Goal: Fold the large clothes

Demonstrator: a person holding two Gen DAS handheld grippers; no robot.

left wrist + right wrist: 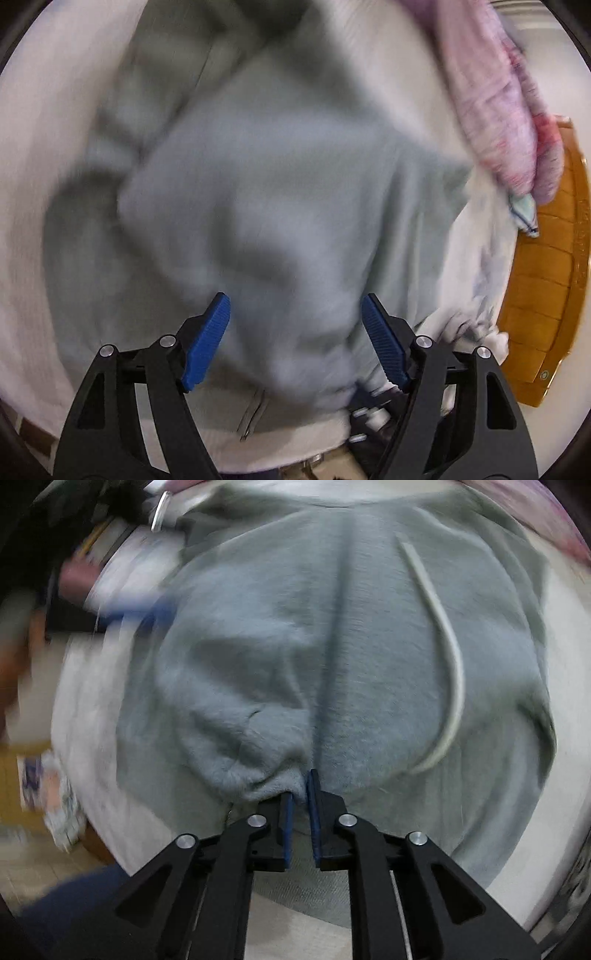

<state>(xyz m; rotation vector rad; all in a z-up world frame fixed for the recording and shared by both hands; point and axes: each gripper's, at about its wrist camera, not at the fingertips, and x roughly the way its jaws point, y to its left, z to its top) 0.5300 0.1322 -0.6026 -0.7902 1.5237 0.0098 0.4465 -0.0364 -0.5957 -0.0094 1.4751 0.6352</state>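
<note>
White cloth [33,206] covers the surface under everything, and a wooden floor [546,295] shows at the right edge of the left wrist view. On that white cover lies a grey-blue hoodie [332,657], bunched and creased, filling most of both views; both pictures are blurred. A pale drawstring [448,657] curves down over the hoodie's right part in the right wrist view.

The right tool [299,786] is clenched on a gathered fold of the hoodie's fleece: its blue pads stand close together with the fabric pinched between their tips, and the garment spreads away ahead of it.

The left tool [295,306] is released, its blue fingers [207,339] standing wide apart above the hoodie, which lies directly beneath and ahead of them; no cloth is pressed between the pads. A zip edge [251,417] shows low between its arms.

A pink-purple garment [495,110] lies beyond the hoodie at the upper right of the left wrist view, near the cover's edge.
</note>
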